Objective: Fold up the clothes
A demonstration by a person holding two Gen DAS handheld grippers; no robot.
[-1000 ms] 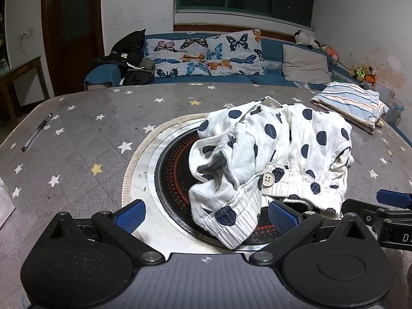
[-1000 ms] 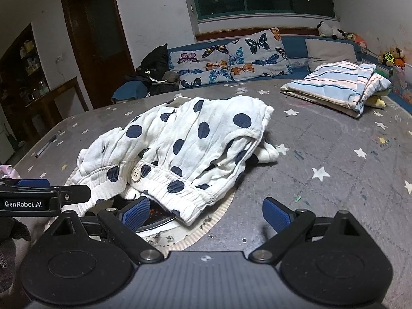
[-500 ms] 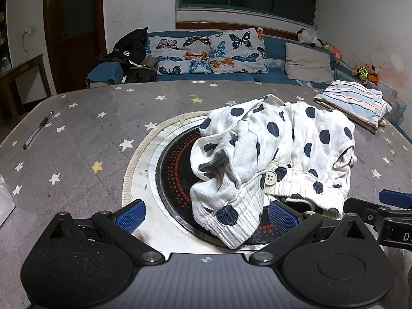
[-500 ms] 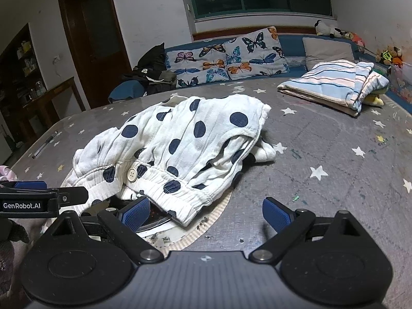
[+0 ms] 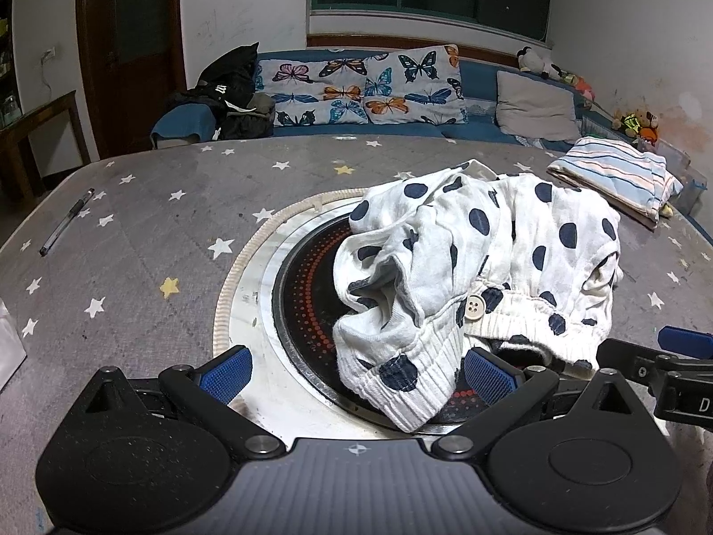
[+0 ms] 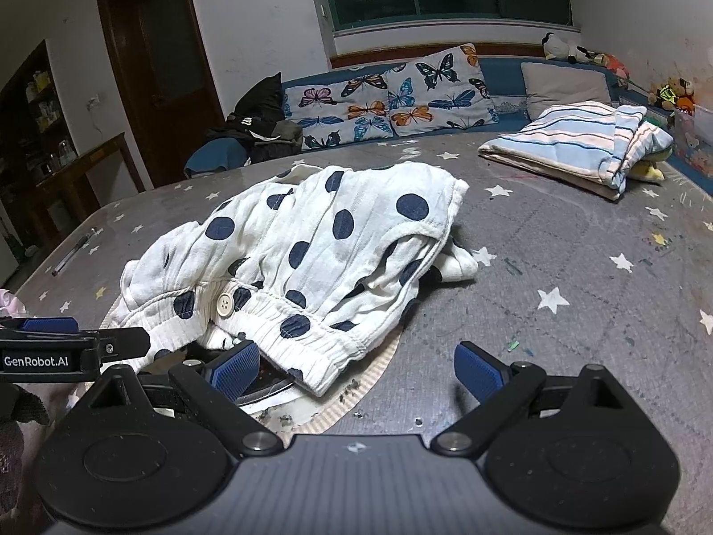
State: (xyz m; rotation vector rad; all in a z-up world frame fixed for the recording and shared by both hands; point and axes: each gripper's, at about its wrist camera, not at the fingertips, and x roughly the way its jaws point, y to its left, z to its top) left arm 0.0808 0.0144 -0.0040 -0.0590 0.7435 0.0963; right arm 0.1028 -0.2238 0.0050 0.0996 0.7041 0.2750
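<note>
Pen: lies far left on the grey star-print table cover, well apart from everything else.

Left gripper: held low at the near edge, its blue pads spread wide and gripping nothing. The ribbed hem of the garment hangs down between the two fingers; whether it touches the right-hand pad I cannot tell.

Round hotplate: a dark disc with red dots, set in a pale ring in the middle of the table. Its right half is covered by cloth.

Polka-dot garment: white with navy spots, crumpled in a heap, partly over the hotplate and partly on the cover to its right. A cream button shows on the elastic waistband, which faces both tools.

Right gripper: also wide open and empty. Its left pad sits just under the waistband edge; its right pad stands over bare cover.

Striped folded cloth: blue and white, at the far right of the table, well apart from the spotted garment.
</note>
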